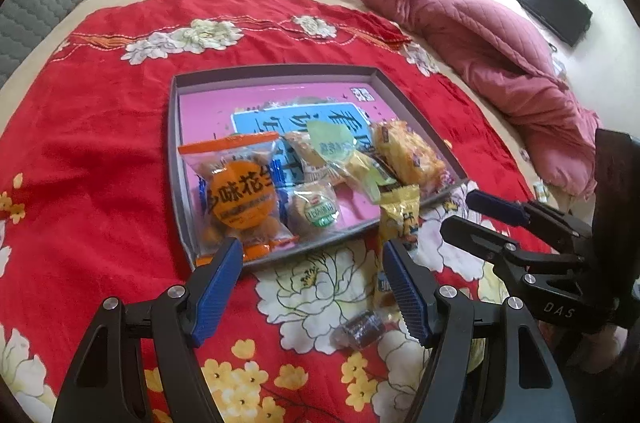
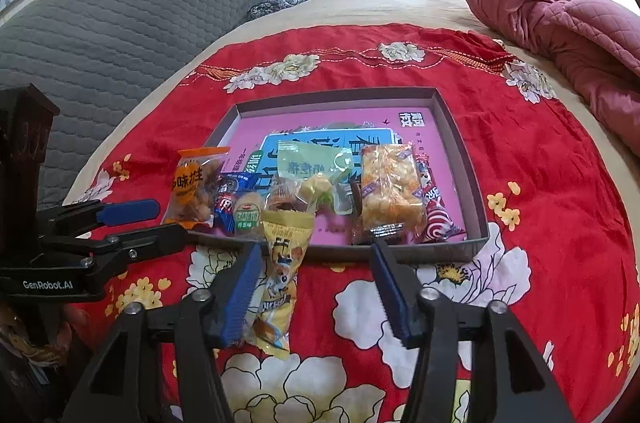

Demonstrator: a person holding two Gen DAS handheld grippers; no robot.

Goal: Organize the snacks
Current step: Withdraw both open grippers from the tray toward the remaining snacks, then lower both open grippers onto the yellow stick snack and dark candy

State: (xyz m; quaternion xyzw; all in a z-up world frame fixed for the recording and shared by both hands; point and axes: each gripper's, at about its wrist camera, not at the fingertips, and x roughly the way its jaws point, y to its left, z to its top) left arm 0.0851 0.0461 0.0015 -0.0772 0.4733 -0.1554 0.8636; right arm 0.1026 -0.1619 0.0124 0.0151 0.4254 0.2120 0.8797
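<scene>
Snacks fill the near half of the shallow grey tray (image 2: 460,147) on the red floral blanket (image 2: 540,191) covering the bed: an orange peanut packet (image 2: 192,187), a round green-labelled biscuit (image 2: 249,213), a clear green-printed pouch (image 2: 312,175) and a golden crispy bar (image 2: 390,187) among them. One yellow cartoon packet (image 2: 280,275) lies half out, its top edge leaning on the tray's near wall and its body on the blanket. A small dark wrapped sweet (image 1: 362,329) sits on the blanket nearer still, apart from the tray.

The right hand-held gripper (image 2: 316,287) hangs with jaws wide apart and nothing between them; the yellow packet lies beside its left finger, not centred in the gap. The left hand-held gripper (image 1: 312,287) is likewise spread and empty, aimed at the tray's near edge.

The packet looks like the next pick. Doing it well probably means shifting the right gripper left until the packet sits mid-gap, pinching across its narrow width near the middle, since crinkly film slips, then lifting clear of the wall before releasing inside.
</scene>
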